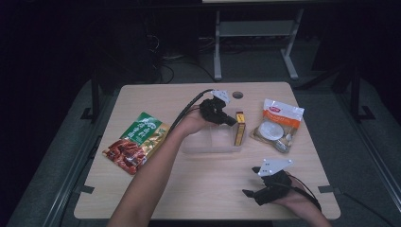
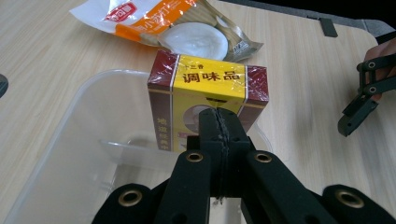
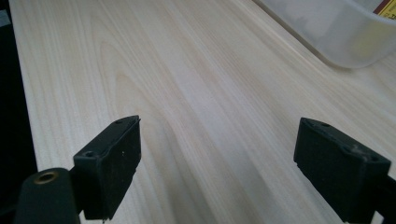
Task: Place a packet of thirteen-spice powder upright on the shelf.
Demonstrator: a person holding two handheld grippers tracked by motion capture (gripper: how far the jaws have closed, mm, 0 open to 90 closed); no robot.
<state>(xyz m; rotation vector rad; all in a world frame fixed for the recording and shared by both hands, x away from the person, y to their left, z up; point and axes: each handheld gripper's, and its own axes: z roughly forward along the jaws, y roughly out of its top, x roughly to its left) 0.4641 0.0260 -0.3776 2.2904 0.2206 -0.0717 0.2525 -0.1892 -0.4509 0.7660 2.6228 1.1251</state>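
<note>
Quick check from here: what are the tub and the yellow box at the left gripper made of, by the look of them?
The tub looks like thin, frosted, see-through plastic: the table's wood grain shows through its walls. The yellow box looks like printed cardboard with sharp folded edges, probably under clear film, judging by the glossy wrinkles near its top corners.

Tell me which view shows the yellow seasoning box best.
The left gripper view: the yellow seasoning box stands upright, close up, its label readable, at the clear tub. In the high view it is a small yellow strip at the tub's right end. The right gripper view catches a yellow corner.
</note>
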